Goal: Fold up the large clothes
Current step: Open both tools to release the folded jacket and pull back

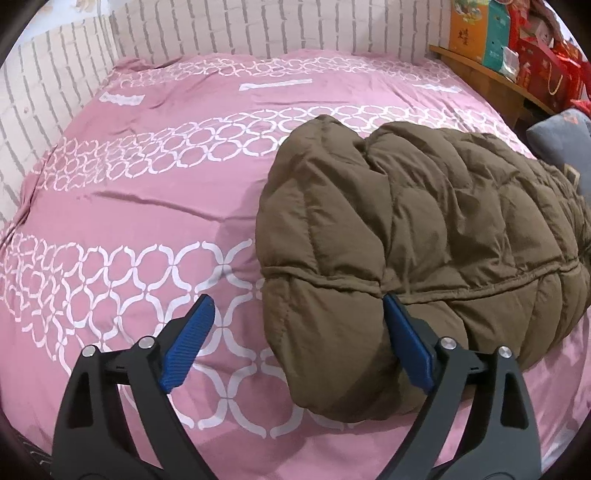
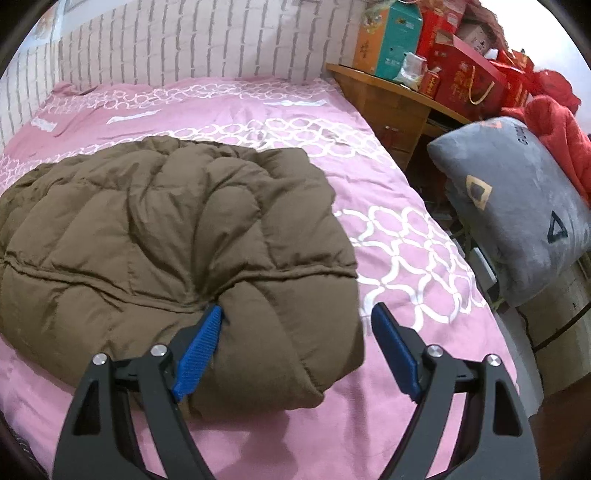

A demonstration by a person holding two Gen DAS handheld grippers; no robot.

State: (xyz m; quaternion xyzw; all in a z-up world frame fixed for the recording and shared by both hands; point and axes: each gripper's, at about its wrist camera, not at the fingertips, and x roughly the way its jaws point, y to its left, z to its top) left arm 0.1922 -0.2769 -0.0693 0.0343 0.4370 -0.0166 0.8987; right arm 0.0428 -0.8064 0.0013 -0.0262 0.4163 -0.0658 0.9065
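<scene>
A brown quilted puffer coat lies folded into a thick bundle on the pink bed cover. My left gripper is open over the bundle's near left corner; its right finger rests against the fabric and its left finger hangs above bare cover. In the right wrist view the same coat fills the left half. My right gripper is open astride the coat's near right corner, with its left finger pressed into a crease and its right finger just past the coat's edge.
The bed ends at a striped wall behind and to the left. A wooden shelf with coloured boxes stands at the back right. A grey cushion sits beside the bed's right edge.
</scene>
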